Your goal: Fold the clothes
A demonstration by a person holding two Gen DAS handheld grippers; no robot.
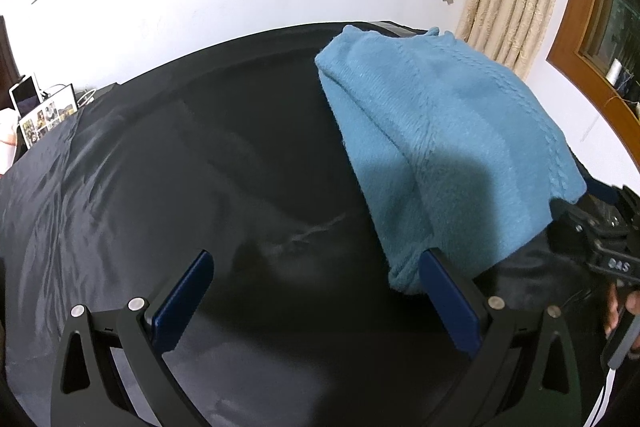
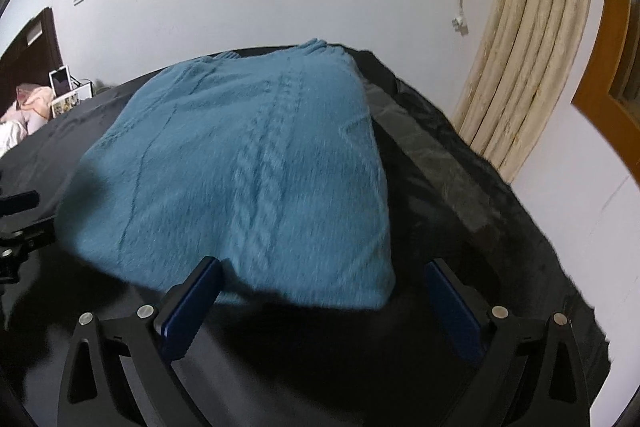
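Note:
A blue cable-knit sweater (image 1: 448,147) lies folded on the black sheet (image 1: 200,187). In the left wrist view it lies to the right, and its near left corner sits just beyond my right finger pad. My left gripper (image 1: 318,267) is open and empty over bare black sheet. In the right wrist view the sweater (image 2: 248,167) fills the middle. My right gripper (image 2: 324,279) is open and empty, its jaws either side of the sweater's near edge, just short of it. The right gripper's body (image 1: 600,243) shows at the right edge of the left wrist view.
The black sheet (image 2: 460,195) covers a bed against a white wall. Beige curtains (image 2: 532,47) and a wooden door frame (image 2: 608,67) stand to the right. A tablet and photo frames (image 1: 44,111) sit at the far left, beside pink bedding (image 2: 24,107).

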